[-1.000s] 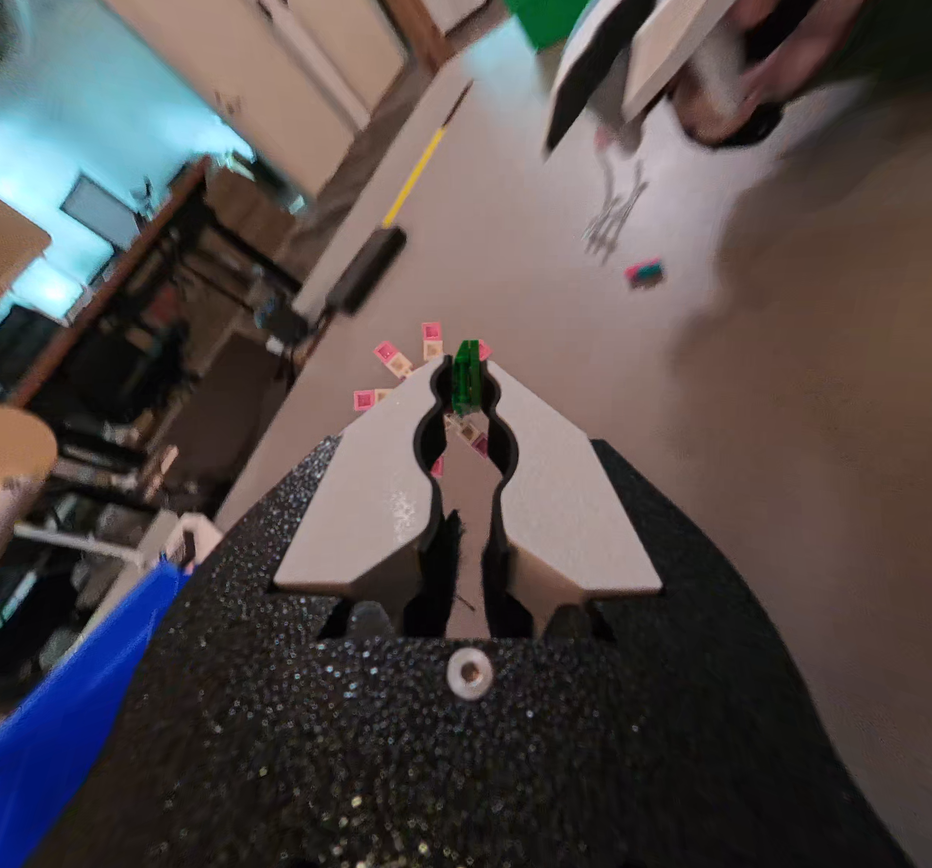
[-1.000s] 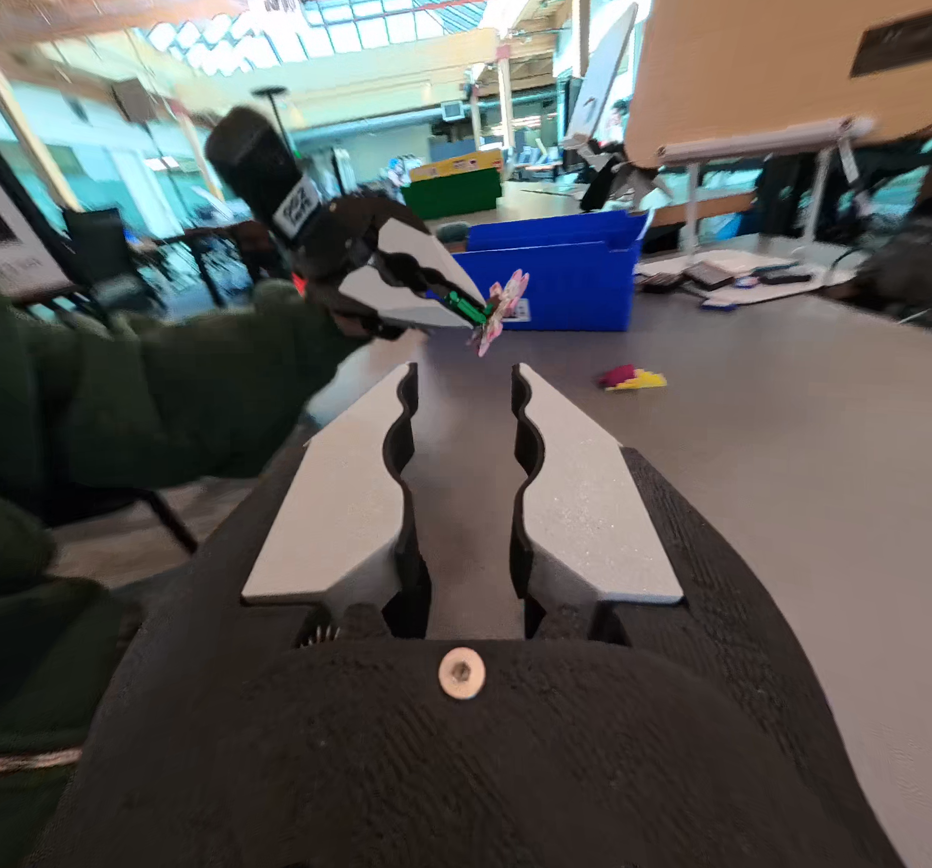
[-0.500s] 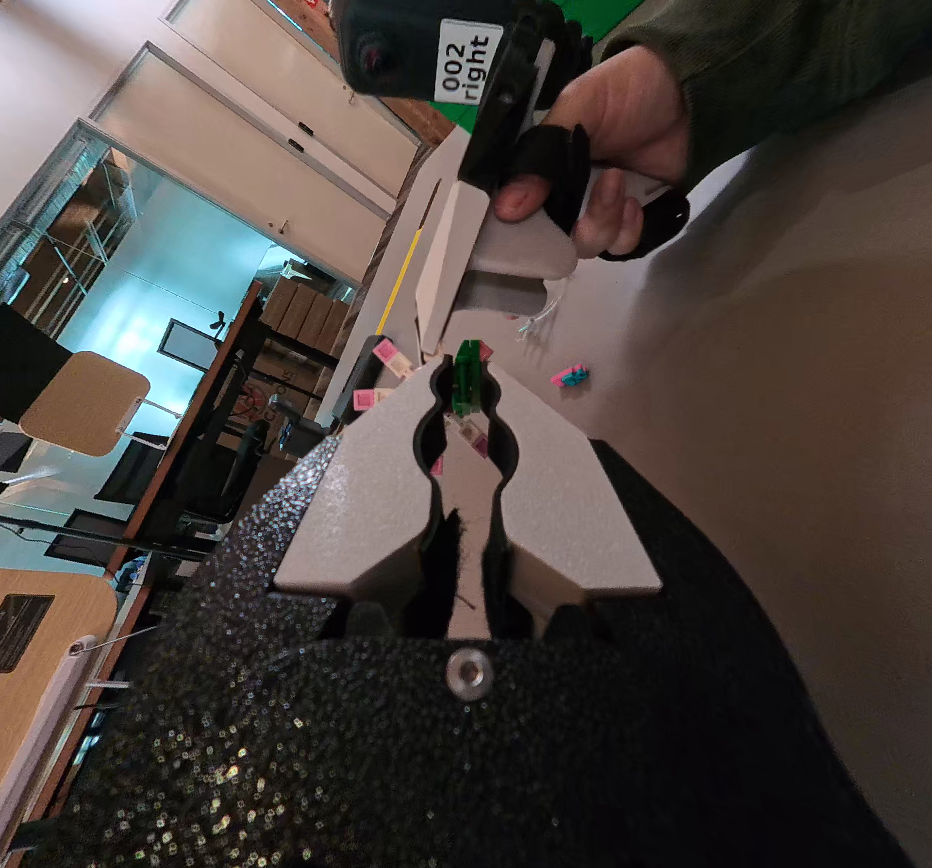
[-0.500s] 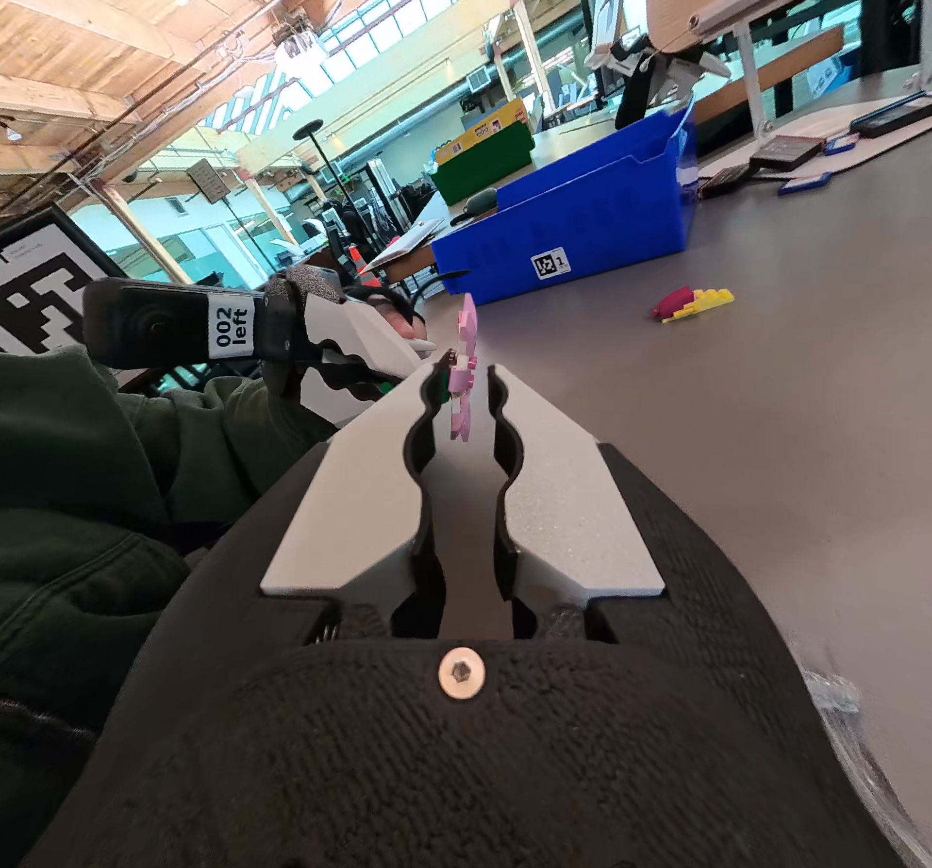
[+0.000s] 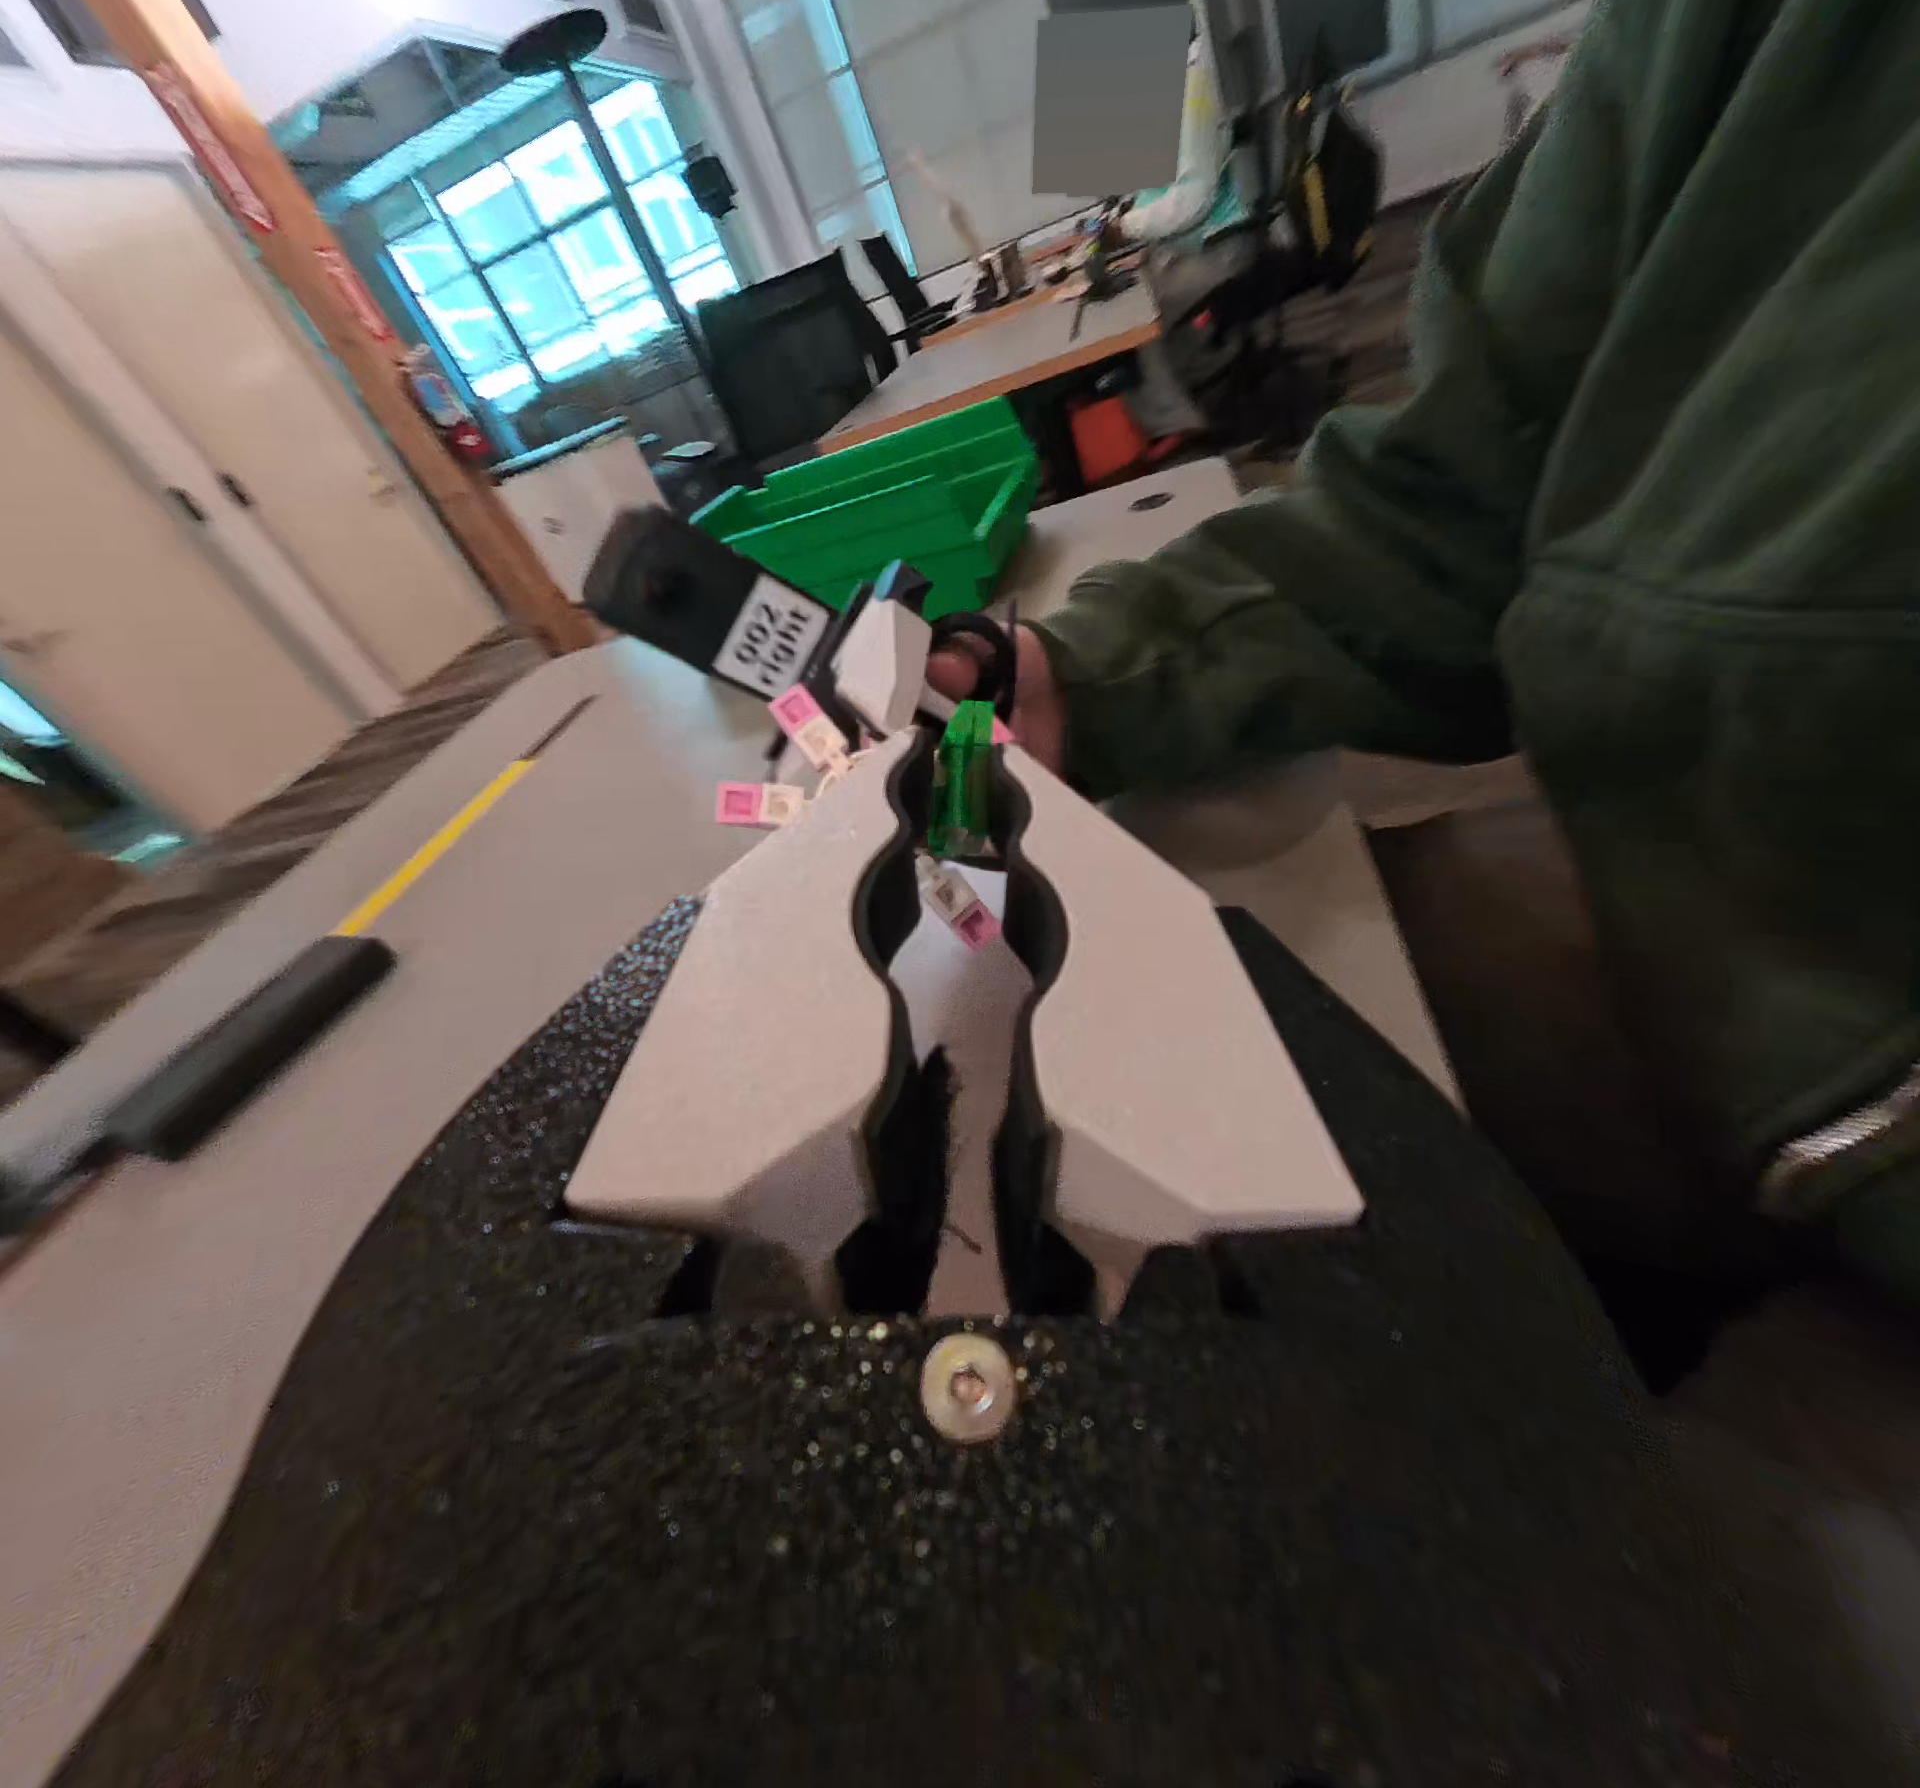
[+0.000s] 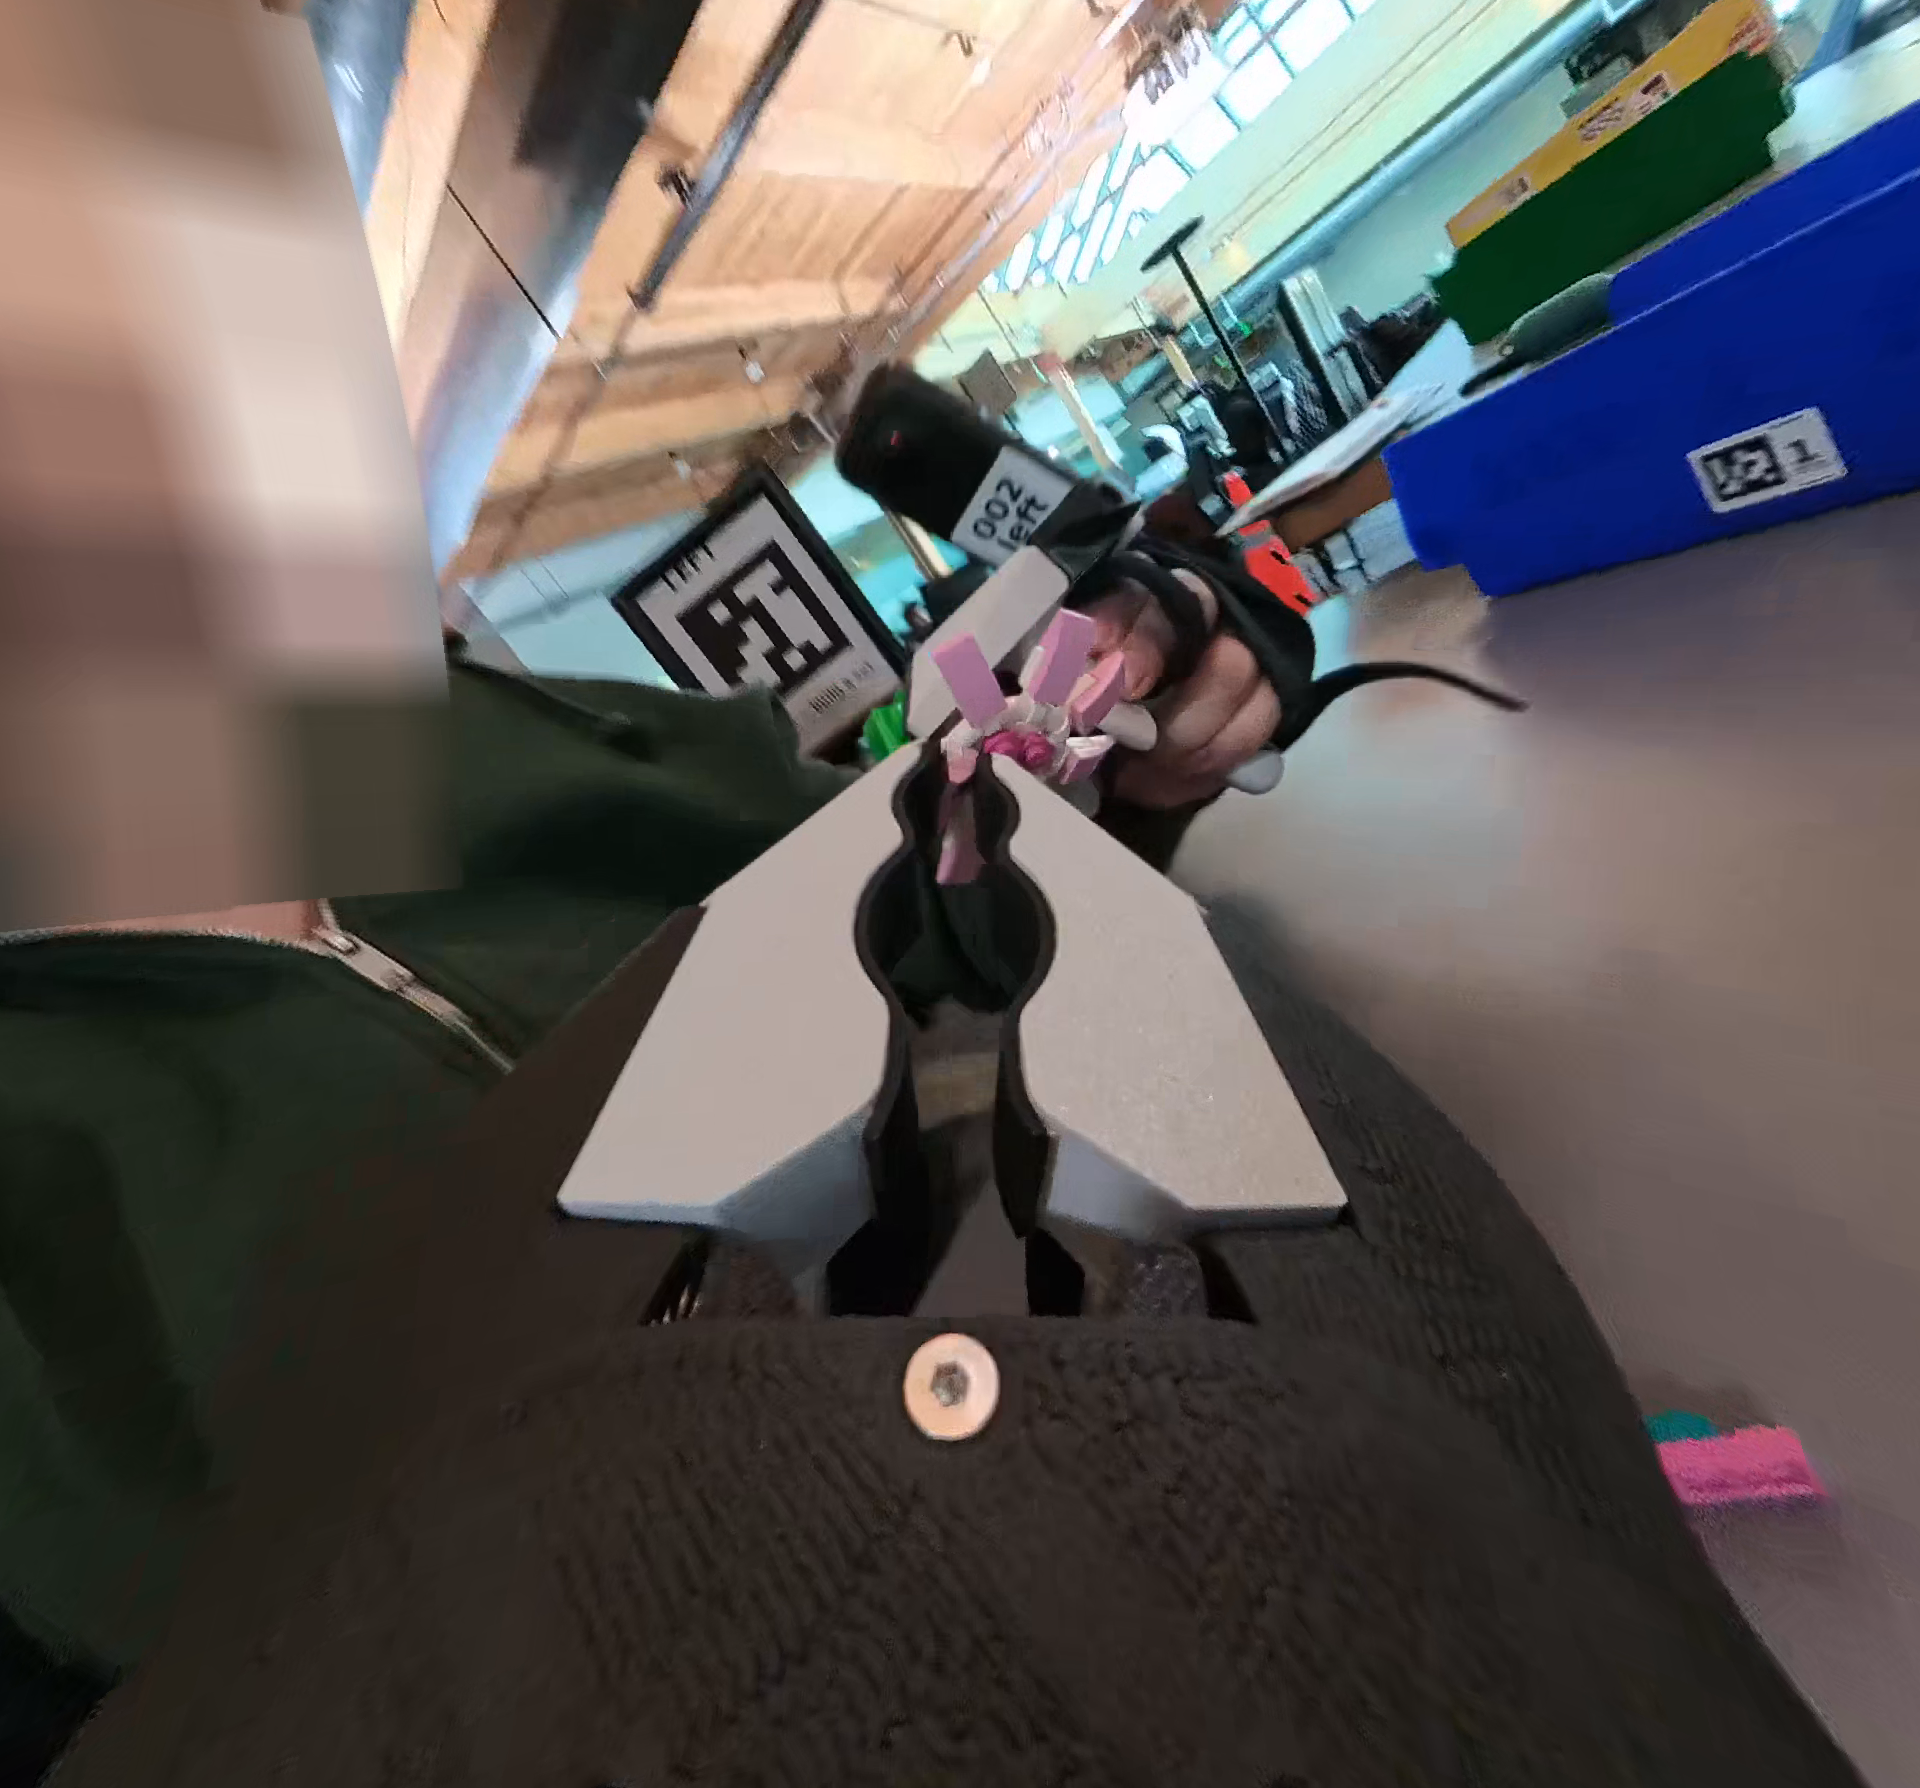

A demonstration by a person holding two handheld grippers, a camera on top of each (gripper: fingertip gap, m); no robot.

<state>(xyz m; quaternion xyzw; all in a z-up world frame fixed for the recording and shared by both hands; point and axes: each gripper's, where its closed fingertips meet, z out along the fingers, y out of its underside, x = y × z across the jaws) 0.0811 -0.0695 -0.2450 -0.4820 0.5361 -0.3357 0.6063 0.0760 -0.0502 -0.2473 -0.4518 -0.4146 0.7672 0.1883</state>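
Left gripper (image 5: 961, 782) is clamping a green brick stem (image 5: 961, 788) between its fingertips, jaws nearly closed on it. The pink-and-white brick flower (image 5: 800, 751) is sitting at the stem's far end, petals fanning out left of and beyond the tips, both lifted above the grey table (image 5: 436, 865). Right gripper (image 6: 961, 782) is pinching the same flower (image 6: 1023, 720) from the opposite side, a pink petal sitting between its tips with the jaws drawn close around it. The two grippers are meeting nose to nose, each showing in the other's view with a hand (image 5: 1023, 699) in a dark green sleeve (image 5: 1299, 637) behind it. A green bin (image 5: 883, 512) is sitting far on the table, a blue bin (image 6: 1662, 429) at far right in the right view, and a small pink-and-teal brick piece (image 6: 1735, 1463) is lying near right.
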